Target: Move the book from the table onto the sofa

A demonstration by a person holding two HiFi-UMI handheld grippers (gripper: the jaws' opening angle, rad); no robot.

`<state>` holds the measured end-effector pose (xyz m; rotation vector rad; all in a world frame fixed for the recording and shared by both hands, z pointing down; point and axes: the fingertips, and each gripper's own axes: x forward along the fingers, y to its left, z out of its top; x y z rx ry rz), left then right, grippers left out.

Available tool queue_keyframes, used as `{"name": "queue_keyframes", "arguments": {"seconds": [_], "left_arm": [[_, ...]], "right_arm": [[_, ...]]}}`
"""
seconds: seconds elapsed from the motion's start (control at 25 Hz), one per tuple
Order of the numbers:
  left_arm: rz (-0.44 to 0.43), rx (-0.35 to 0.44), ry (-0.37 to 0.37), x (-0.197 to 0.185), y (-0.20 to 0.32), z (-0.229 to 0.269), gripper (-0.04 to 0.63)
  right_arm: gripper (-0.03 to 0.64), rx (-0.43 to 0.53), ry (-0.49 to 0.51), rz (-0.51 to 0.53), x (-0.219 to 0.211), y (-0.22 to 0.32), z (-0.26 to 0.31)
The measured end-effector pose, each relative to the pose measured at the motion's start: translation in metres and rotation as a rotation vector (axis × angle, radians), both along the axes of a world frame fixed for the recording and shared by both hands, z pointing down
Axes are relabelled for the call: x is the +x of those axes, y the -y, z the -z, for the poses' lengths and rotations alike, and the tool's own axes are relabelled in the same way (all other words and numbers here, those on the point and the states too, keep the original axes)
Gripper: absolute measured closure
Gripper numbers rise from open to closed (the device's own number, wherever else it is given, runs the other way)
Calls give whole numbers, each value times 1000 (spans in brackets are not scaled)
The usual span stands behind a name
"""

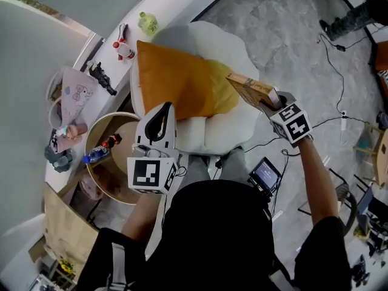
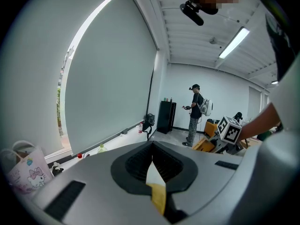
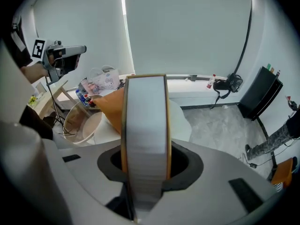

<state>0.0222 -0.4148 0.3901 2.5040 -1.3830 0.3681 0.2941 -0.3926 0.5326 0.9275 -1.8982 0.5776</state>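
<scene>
The book (image 1: pixel 251 90), tan-covered and thick, hangs above the right side of the white sofa (image 1: pixel 227 50), next to the orange cushion (image 1: pixel 176 77). My right gripper (image 1: pixel 270 105) is shut on its near end. In the right gripper view the book (image 3: pixel 145 125) stands edge-on between the jaws, its white page block facing me, with the cushion (image 3: pixel 110 107) and sofa (image 3: pixel 180 121) beyond. My left gripper (image 1: pixel 162 115) hovers over the sofa's front left edge. Seen in the left gripper view, the left gripper (image 2: pixel 152 146) has its tips together and holds nothing.
A round wooden table (image 1: pixel 100 135) with small bottles (image 1: pixel 102 150) stands left of the sofa. The windowsill carries a pink bag (image 1: pixel 76 93), a red bottle (image 1: pixel 124 48) and a green bottle (image 1: pixel 147 23). A small monitor (image 1: pixel 265 174) and cables lie on the floor. A person (image 2: pixel 194 114) stands far off.
</scene>
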Motion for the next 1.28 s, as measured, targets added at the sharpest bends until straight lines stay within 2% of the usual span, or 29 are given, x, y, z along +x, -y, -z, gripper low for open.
{"name": "queue_keyframes", "arguments": {"seconds": [0.28,0.68,1.28], "left_arm": [[56,-64,52,-3,-6,-39,584],[142,-149,72,-20,-8,-102,584],[194,-249,59,-31,-18,-188,584]], "right_arm": [[468,-112,-26,13,-1,4,-89],[468,-252,-91,-18,-6,16,-212],[468,-393,-116,-337,-28,30,-362]]}}
